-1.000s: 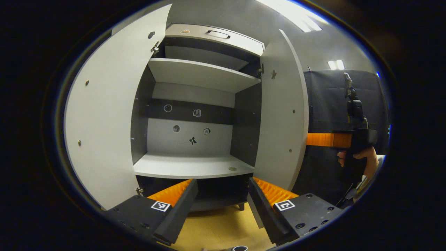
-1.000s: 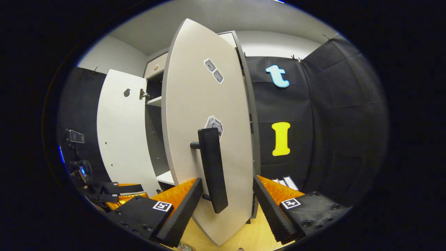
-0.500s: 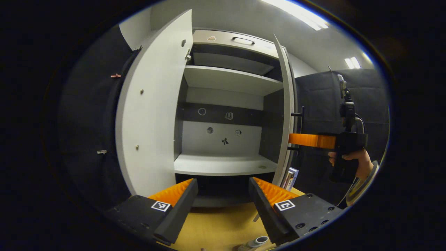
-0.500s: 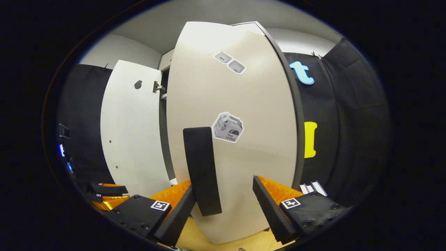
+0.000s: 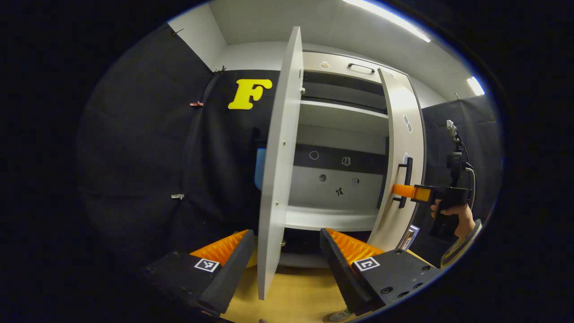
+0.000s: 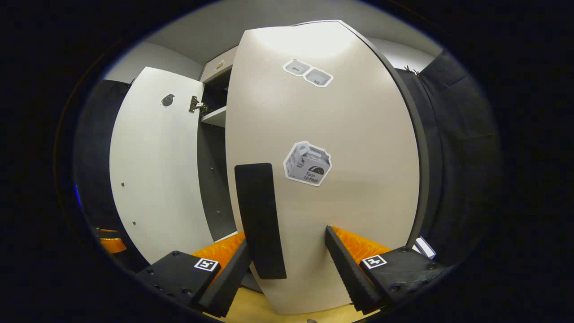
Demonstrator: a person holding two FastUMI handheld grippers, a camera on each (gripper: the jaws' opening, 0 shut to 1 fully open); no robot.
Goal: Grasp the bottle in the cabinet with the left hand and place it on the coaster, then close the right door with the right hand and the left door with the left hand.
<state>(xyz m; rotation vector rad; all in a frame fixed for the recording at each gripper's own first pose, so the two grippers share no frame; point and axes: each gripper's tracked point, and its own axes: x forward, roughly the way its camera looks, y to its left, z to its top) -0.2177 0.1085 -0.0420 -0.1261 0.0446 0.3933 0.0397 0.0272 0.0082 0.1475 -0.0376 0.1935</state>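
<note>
The right gripper [image 6: 287,269], jaws spread, is pushing the right door [image 6: 341,211], its handle [image 6: 260,220] between them (not quite shut). The left door [image 5: 273,188] is standing edge-on between the left gripper's [image 5: 287,264] spread jaws, awaiting closing.

The left door [image 5: 277,179] stands edge-on between the open gripper [image 5: 287,251] fingers; cabinet [image 5: 334,215] gap narrows beside the right door [image 5: 403,148].
</note>
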